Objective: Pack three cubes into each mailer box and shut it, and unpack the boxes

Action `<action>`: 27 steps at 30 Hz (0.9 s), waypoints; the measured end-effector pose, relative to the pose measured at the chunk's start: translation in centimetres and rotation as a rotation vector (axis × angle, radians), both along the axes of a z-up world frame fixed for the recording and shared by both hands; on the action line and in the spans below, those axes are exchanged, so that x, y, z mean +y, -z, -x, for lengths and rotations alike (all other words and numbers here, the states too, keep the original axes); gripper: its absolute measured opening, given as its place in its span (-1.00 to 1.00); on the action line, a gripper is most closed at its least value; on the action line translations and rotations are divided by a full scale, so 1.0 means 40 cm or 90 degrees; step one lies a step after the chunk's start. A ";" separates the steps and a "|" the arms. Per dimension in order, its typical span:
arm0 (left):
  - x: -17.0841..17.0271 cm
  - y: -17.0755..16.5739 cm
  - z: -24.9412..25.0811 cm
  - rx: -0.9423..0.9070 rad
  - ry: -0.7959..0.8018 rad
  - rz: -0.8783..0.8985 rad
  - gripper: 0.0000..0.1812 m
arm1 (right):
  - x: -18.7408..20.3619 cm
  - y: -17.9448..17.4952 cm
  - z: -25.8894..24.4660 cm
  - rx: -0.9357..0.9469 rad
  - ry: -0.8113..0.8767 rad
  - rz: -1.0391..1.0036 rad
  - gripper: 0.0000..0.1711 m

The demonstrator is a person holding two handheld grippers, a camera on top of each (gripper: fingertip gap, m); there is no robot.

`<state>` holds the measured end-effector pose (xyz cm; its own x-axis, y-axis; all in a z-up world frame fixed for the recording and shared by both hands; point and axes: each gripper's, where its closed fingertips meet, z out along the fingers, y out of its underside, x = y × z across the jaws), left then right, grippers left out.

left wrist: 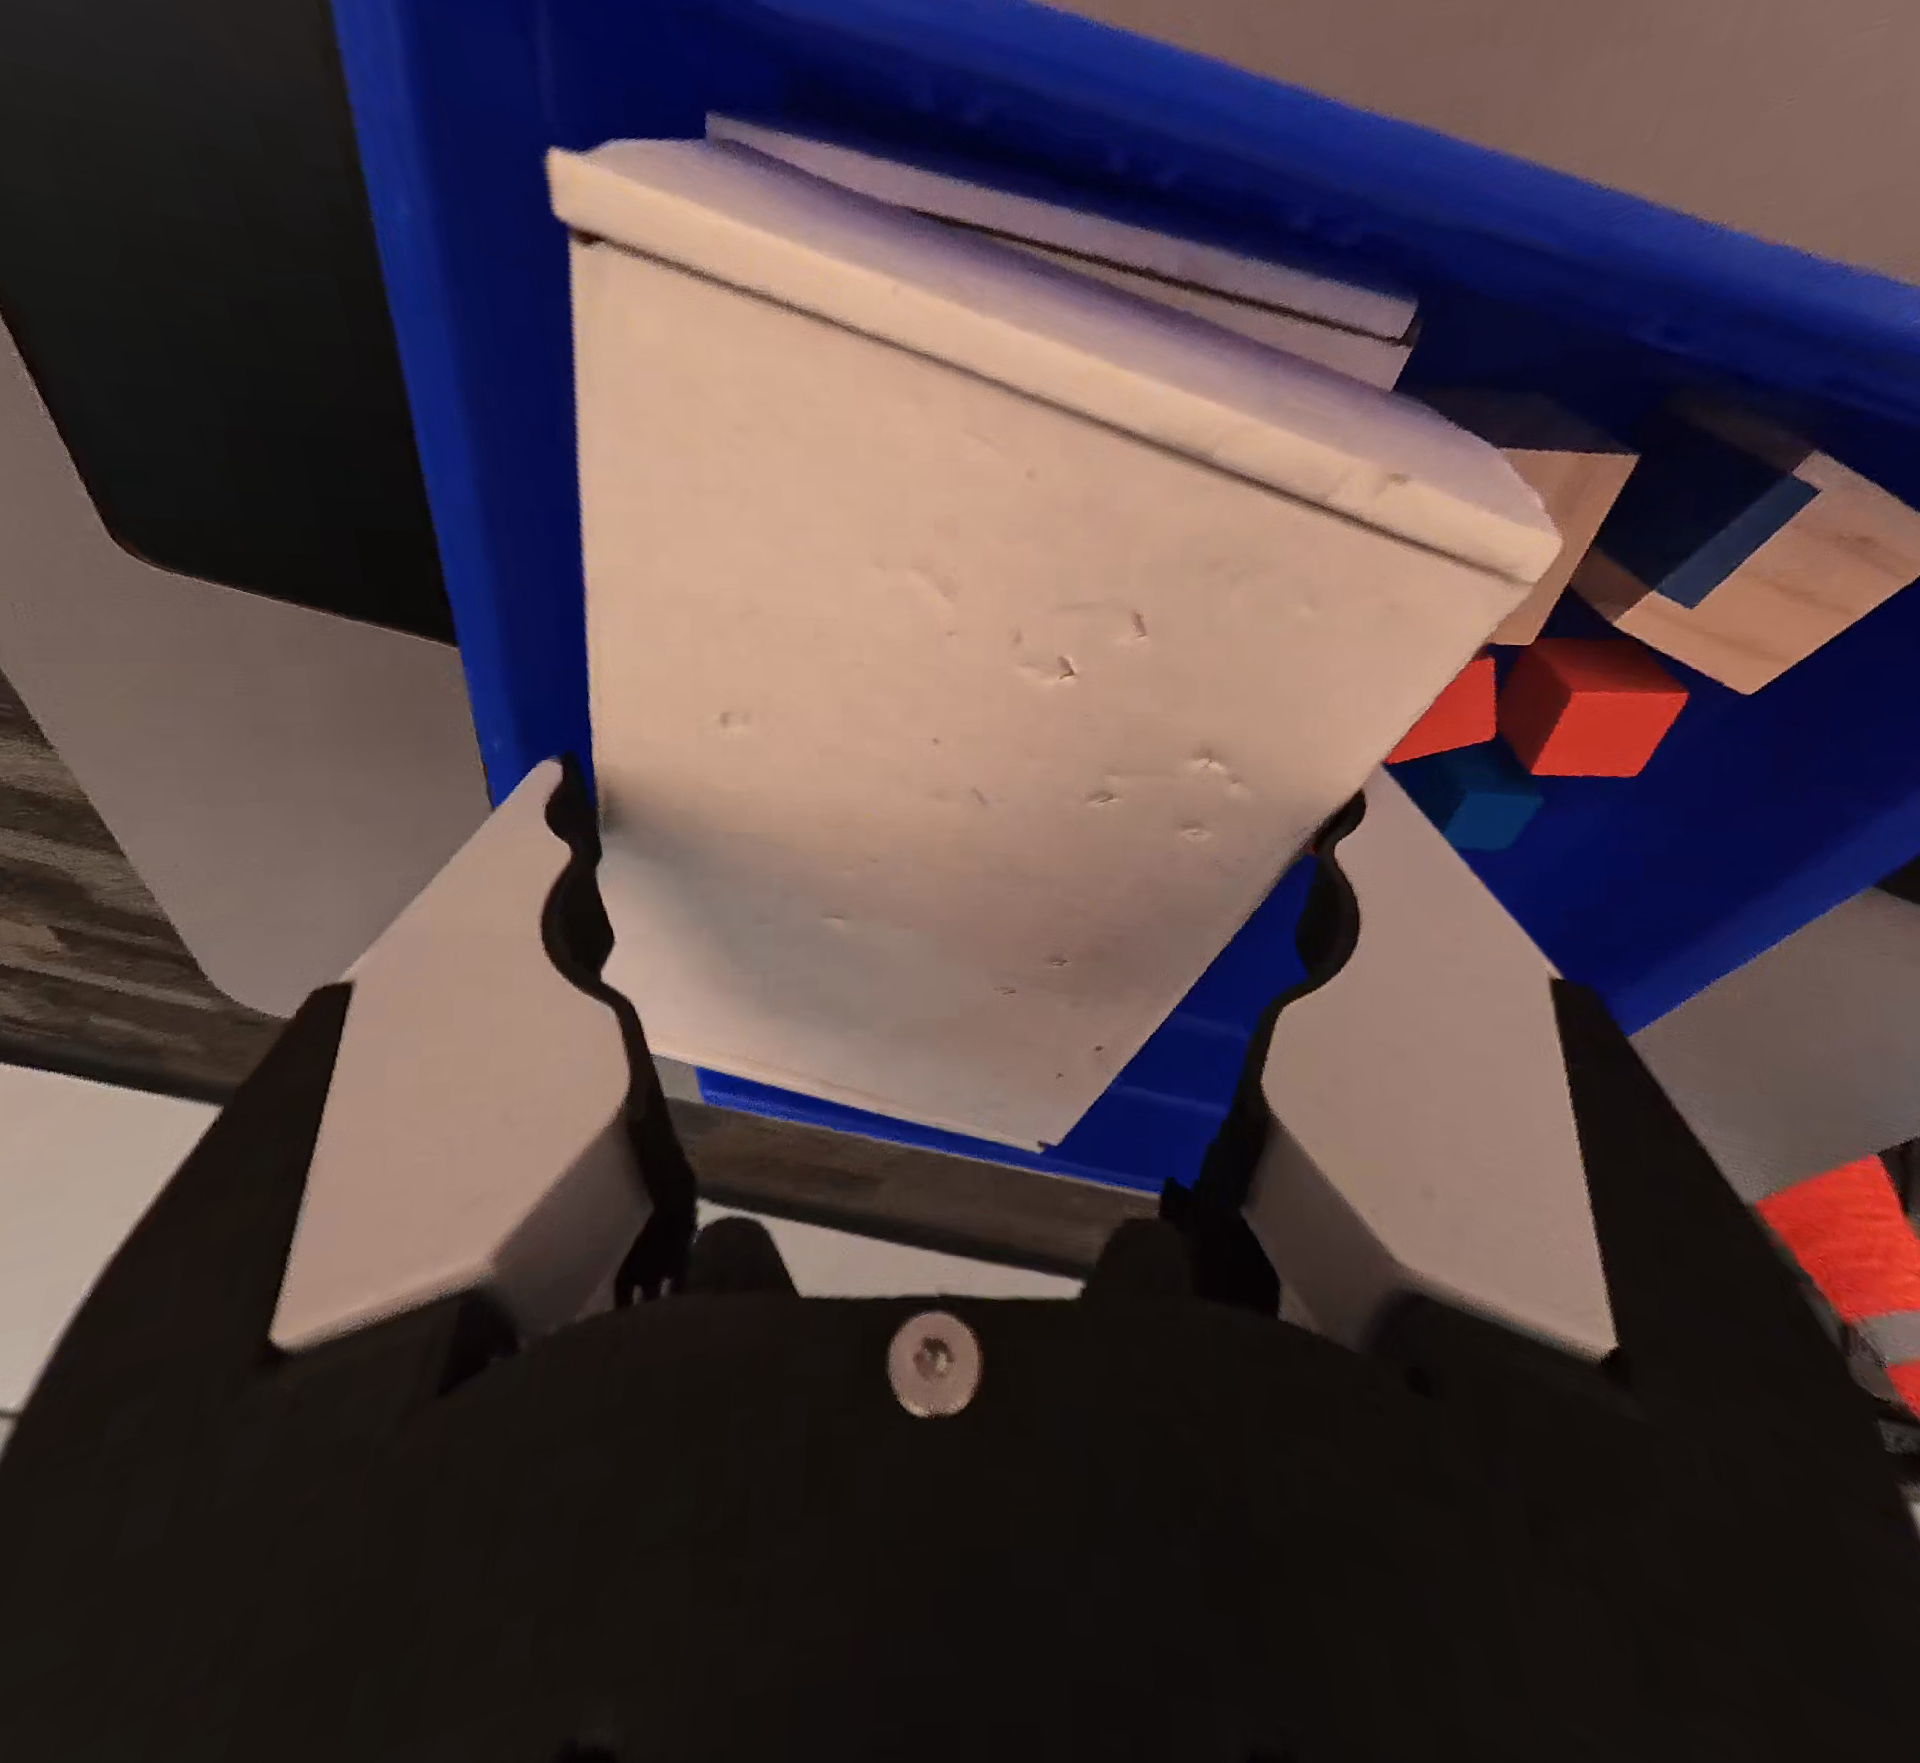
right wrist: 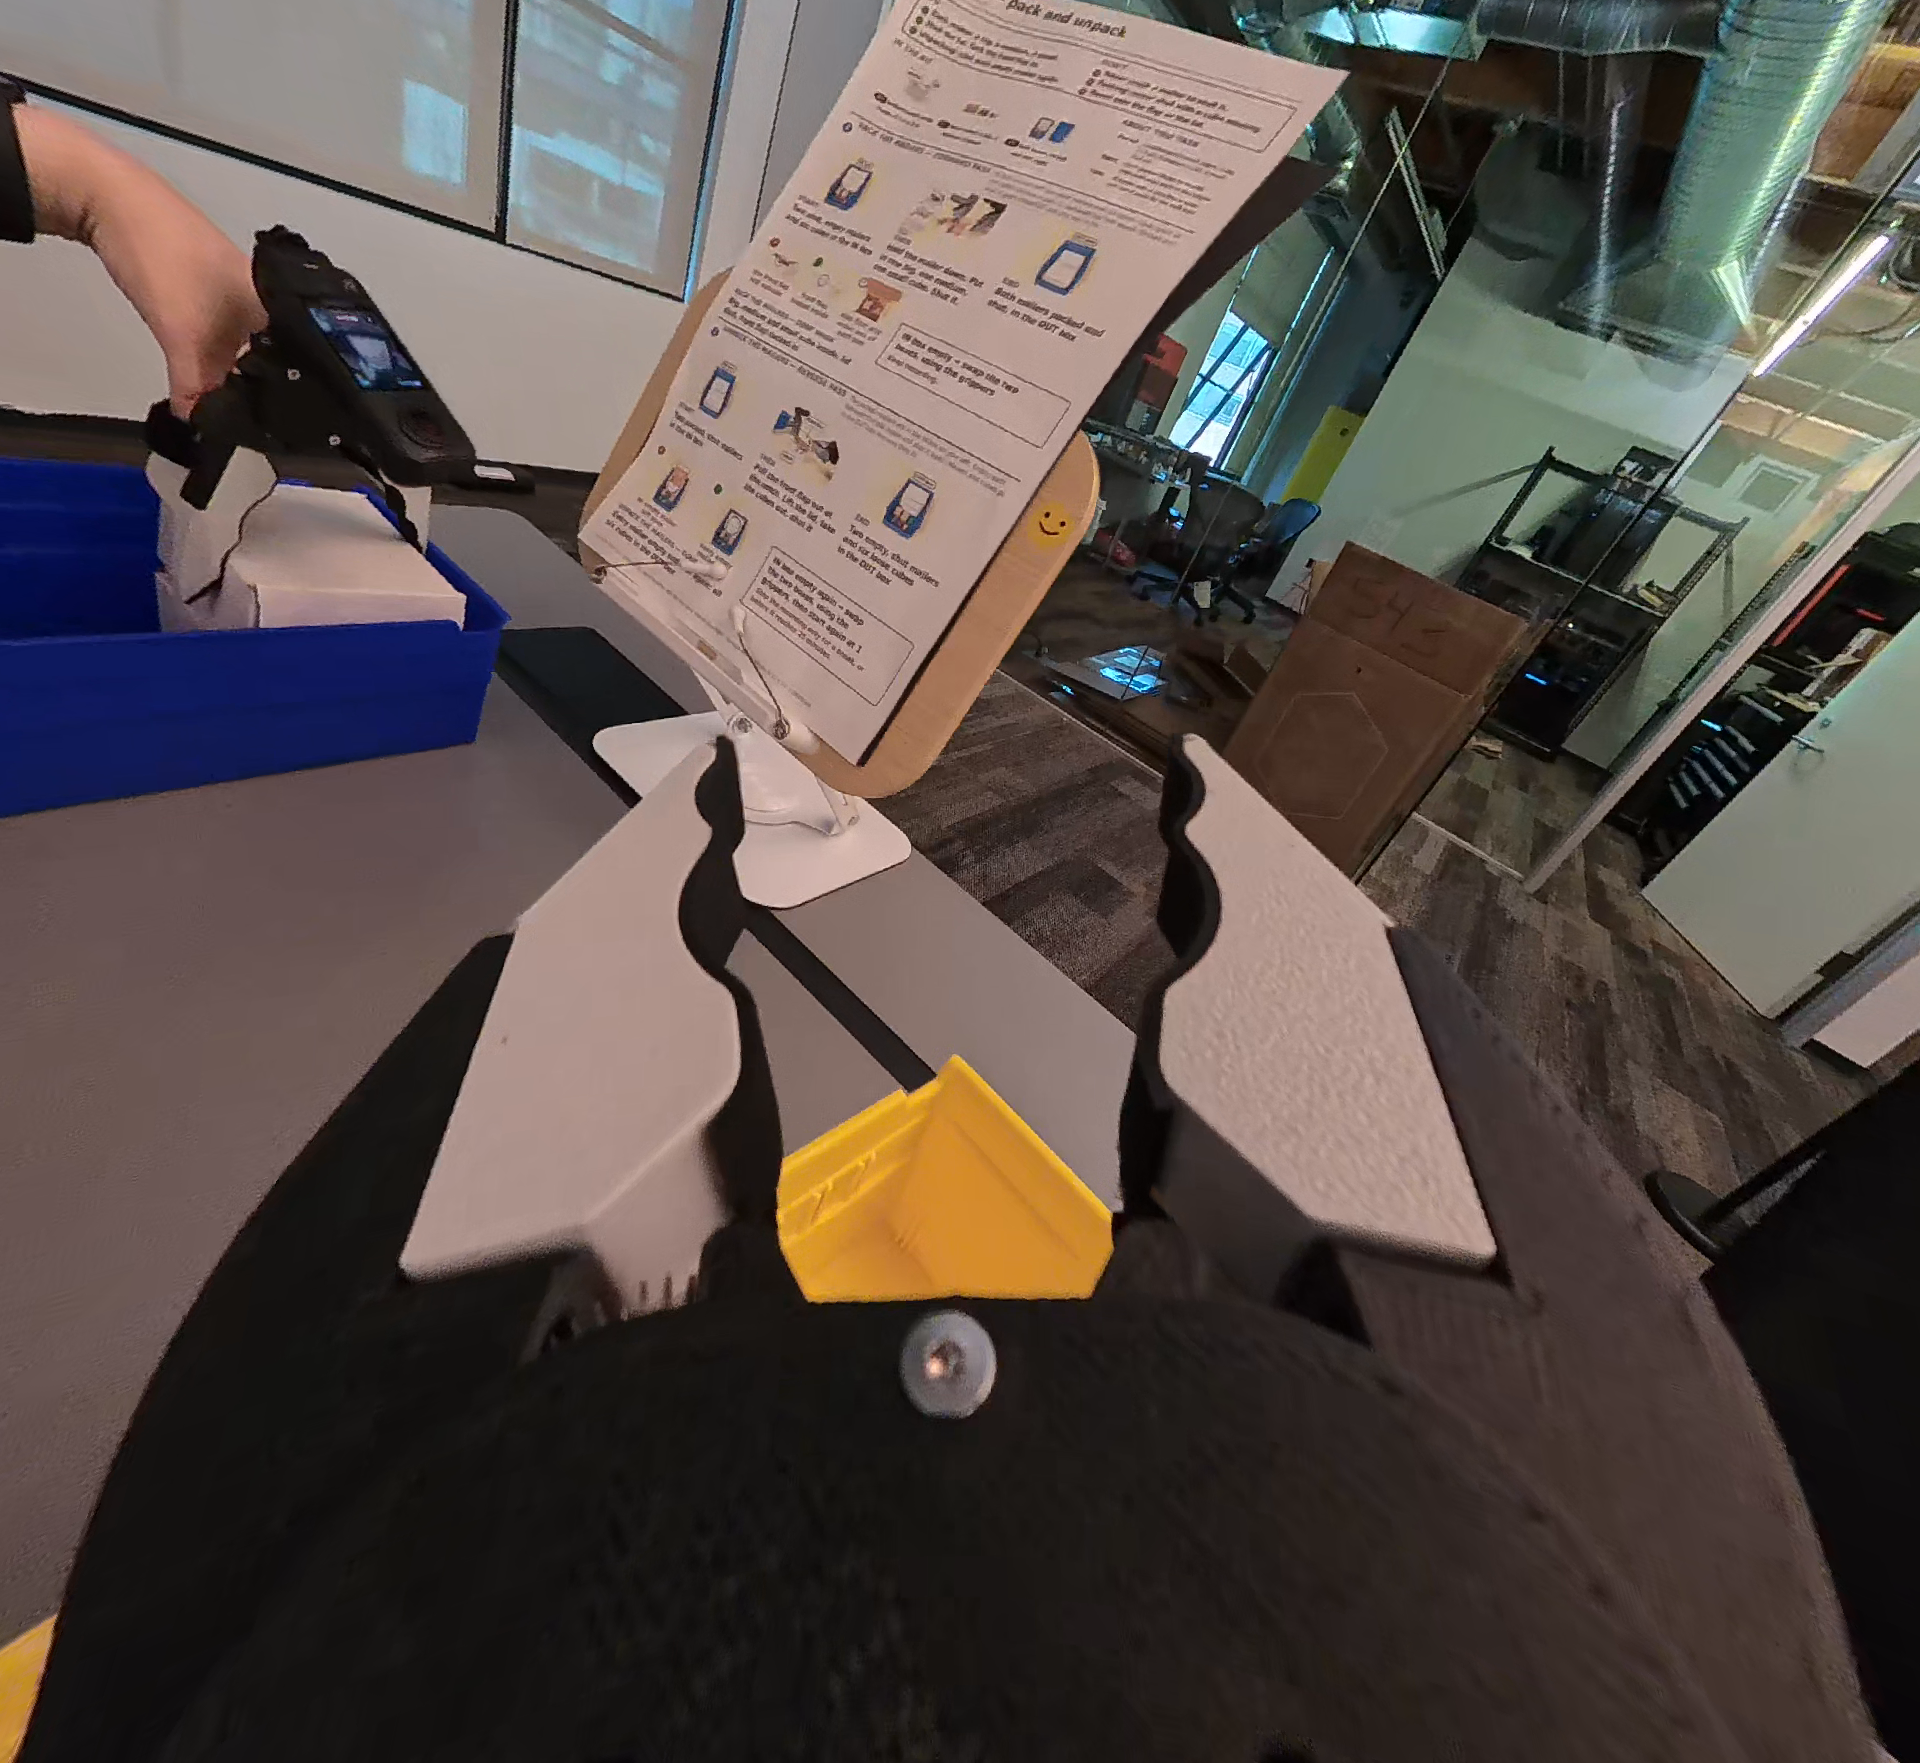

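My left gripper reaches down into a blue bin and is shut on the two sides of a closed white mailer box. A second white mailer box lies behind it. To the right in the bin lie two wooden cubes, two red cubes and a blue cube. In the right wrist view the left gripper, held by a hand, sits over the box in the blue bin. My right gripper is open and empty above the grey table.
A yellow bin corner lies just under my right gripper. An instruction sheet on a wooden stand with a white base stands at the table's right edge. Beyond it are carpet floor and a cardboard box. About 55 centimetres separates my left fingertips from my right.
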<state>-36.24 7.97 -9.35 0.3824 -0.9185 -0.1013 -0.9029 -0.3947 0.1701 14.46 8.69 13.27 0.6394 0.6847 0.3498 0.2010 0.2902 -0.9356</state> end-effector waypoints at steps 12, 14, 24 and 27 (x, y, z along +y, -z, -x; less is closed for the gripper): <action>-0.026 -0.027 0.013 -0.034 -0.070 0.043 0.38 | -0.003 0.007 0.008 -0.012 -0.008 0.000 -0.06; -0.026 -0.016 0.022 -0.024 -0.076 0.044 0.47 | -0.002 0.010 0.009 -0.014 -0.008 0.003 -0.06; -0.043 0.002 0.036 0.005 -0.084 0.054 0.49 | 0.003 0.024 0.015 -0.043 -0.001 0.001 -0.06; -0.042 -0.030 0.041 0.009 -0.095 0.034 0.48 | 0.001 0.021 0.009 -0.039 -0.001 0.000 -0.07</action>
<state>-37.90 6.28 -8.14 0.5135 -0.8560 -0.0598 -0.8324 -0.5138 0.2077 14.11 8.73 12.45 0.6158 0.6856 0.3884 0.2580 0.2902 -0.9215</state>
